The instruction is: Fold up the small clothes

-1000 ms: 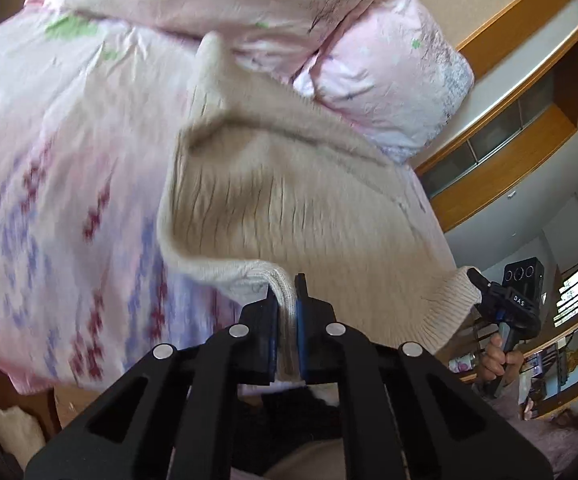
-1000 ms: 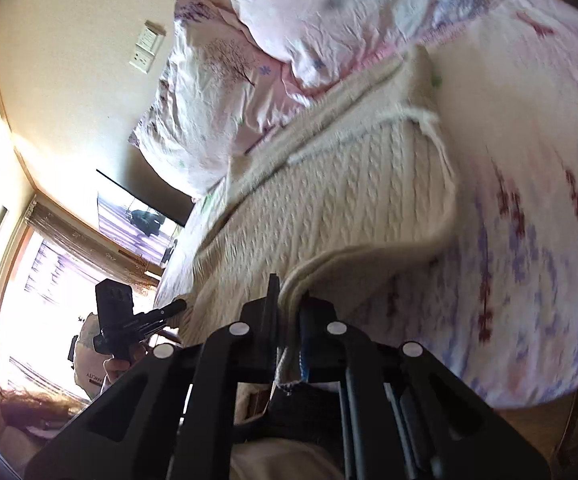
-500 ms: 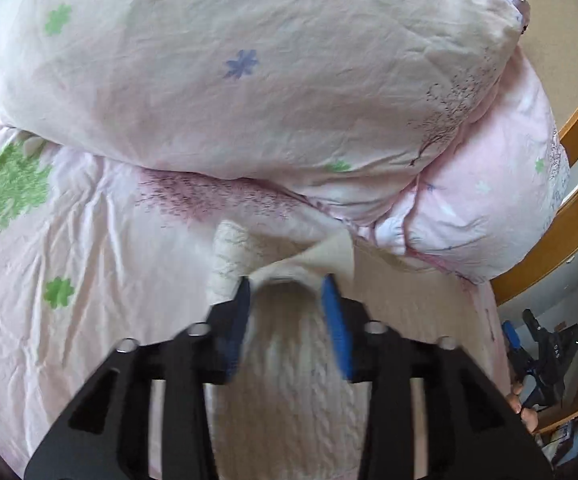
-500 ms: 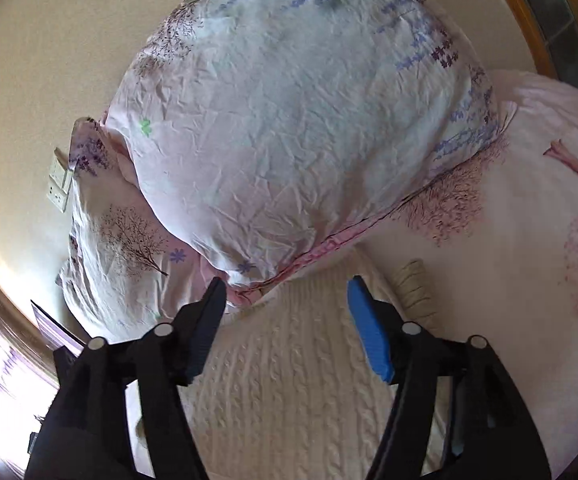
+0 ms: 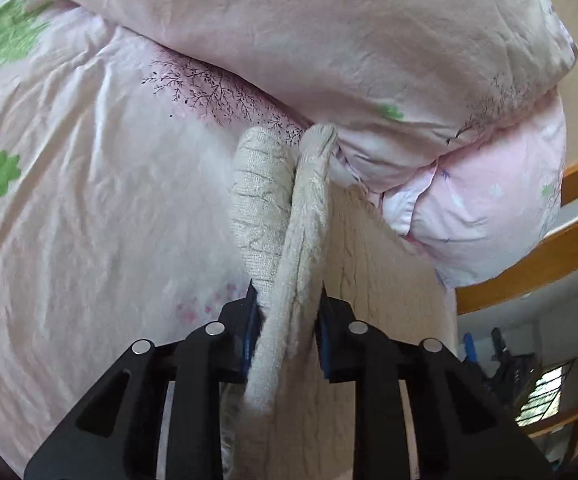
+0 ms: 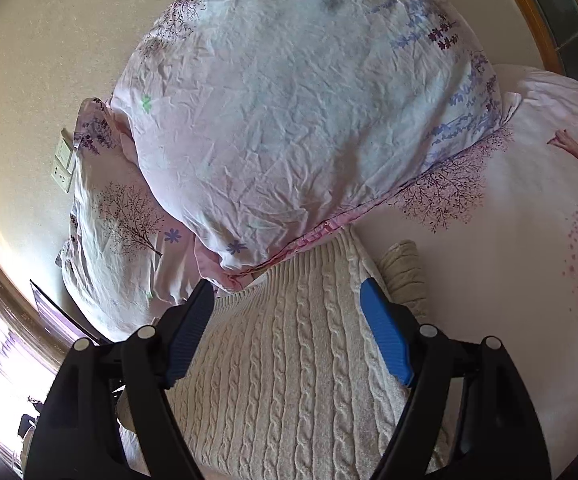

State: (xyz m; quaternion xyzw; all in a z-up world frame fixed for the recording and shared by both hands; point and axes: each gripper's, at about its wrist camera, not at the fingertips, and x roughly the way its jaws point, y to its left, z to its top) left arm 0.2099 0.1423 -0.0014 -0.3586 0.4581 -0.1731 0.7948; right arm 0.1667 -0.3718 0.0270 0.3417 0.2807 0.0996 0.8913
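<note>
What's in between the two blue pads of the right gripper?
Only the cream cable-knit sweater lying flat below the open right gripper, seen in the right wrist view.

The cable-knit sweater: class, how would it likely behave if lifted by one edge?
The sweater would probably flop, since its edge droops limply between the left hand-held gripper fingers. Its thick knit suggests some weight and good grip, not slipperiness.

Right gripper (image 6: 287,332) fingers spread wide above cream cable-knit sweater (image 6: 289,380) beside pillow (image 6: 301,112).

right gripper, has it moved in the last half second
No. The right gripper stays open above the sweater, its fingertips just below the pillow edge as before.
</note>
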